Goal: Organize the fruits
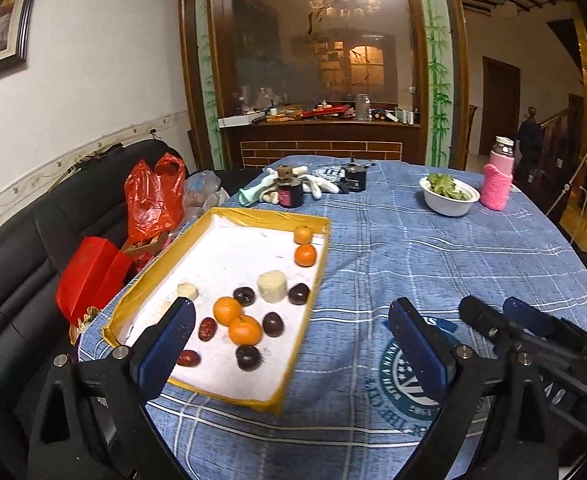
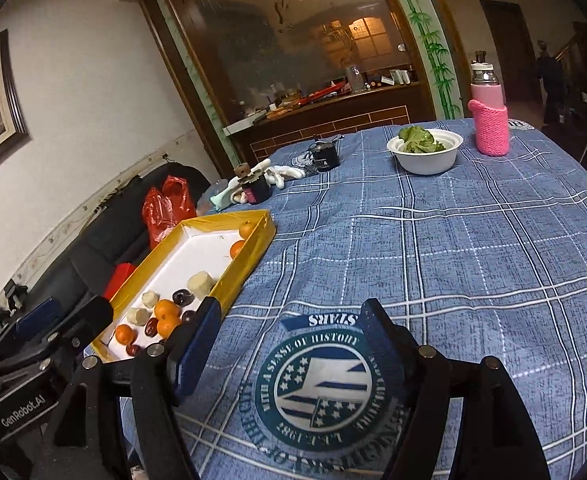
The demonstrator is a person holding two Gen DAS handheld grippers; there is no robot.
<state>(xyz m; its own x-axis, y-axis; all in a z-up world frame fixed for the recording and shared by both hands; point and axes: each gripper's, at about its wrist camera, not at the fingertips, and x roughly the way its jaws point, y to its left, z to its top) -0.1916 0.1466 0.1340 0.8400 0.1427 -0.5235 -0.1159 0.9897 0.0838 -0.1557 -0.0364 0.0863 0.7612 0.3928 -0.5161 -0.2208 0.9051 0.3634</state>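
On the blue plaid tablecloth [image 1: 413, 248], oranges, dark plums and red dates lie in the yellow-rimmed shallow cardboard tray [image 1: 317, 280] at ten o'clock; left gripper [image 1: 289, 328] and right gripper [image 2: 289, 340] gape empty, so sorting seems about to begin with a reach into it.

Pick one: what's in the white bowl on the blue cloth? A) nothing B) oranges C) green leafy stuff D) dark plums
C: the white bowl holds green leaves, next to the pink-sleeved bottle; the oranges lie in the yellow-rimmed tray.
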